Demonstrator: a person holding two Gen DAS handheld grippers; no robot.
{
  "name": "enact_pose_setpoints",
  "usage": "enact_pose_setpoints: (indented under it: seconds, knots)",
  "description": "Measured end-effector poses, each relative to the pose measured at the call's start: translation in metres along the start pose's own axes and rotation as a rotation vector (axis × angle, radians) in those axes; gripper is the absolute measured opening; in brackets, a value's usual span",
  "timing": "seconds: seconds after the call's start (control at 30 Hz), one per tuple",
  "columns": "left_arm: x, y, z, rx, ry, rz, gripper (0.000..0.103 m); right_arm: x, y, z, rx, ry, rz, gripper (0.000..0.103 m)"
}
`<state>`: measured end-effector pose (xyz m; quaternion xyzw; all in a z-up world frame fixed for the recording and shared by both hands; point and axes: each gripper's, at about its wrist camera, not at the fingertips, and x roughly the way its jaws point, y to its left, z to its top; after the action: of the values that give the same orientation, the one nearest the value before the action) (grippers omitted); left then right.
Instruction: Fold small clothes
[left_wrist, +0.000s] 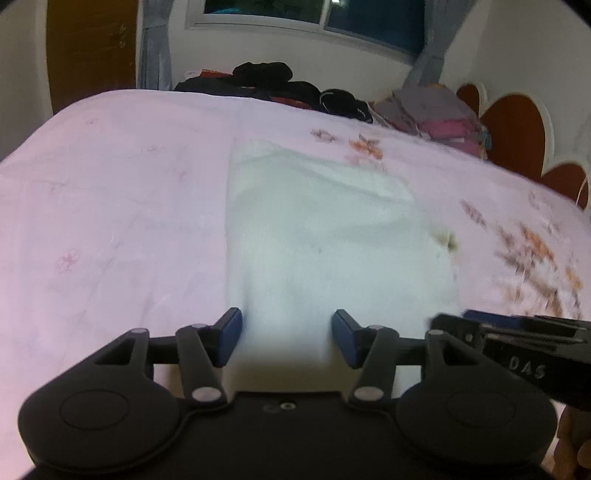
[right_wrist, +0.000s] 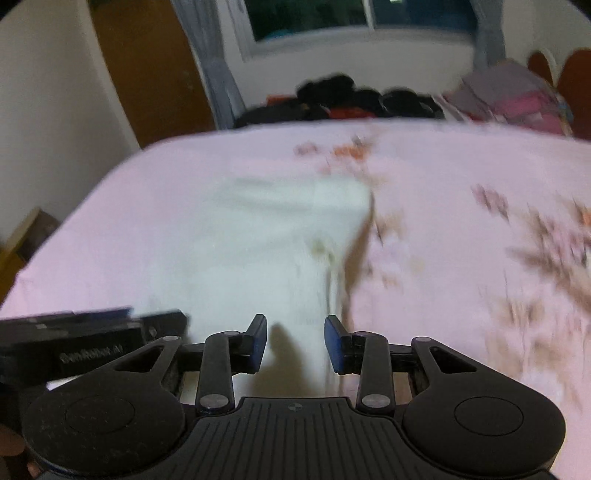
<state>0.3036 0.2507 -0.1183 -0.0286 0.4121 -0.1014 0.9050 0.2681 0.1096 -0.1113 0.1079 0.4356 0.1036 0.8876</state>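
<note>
Pink floral bedsheet (left_wrist: 110, 221) covers the bed, and a white garment (left_wrist: 332, 236) lies flat on it, with dark clothes (left_wrist: 280, 83) and a folded stack (left_wrist: 436, 110) beyond the garment by the window wall. At the garment's near edge the left gripper (left_wrist: 287, 334) has its fingers (left_wrist: 231, 334) spread wide and empty. Just beside it, the right gripper (right_wrist: 295, 341) also has its fingers (right_wrist: 258, 341) apart, holding nothing, over the garment's near right corner.
</note>
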Motion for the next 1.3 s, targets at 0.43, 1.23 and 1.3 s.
enact_pose_setpoints:
  seconds: [0.43, 1.23, 1.3]
  knots:
    - [-0.012, -0.002, -0.015, 0.055, 0.065, 0.016, 0.103, 0.008, 0.001, -0.025, 0.028, 0.008, -0.147, 0.036]
    - [-0.006, 0.010, -0.014, -0.121, 0.121, 0.147, 0.103, 0.003, -0.004, -0.018, 0.032, 0.044, -0.116, 0.037]
    - [-0.008, 0.008, -0.015, -0.107, 0.117, 0.158, 0.102, 0.003, -0.003, -0.024, 0.020, 0.032, -0.123, 0.037]
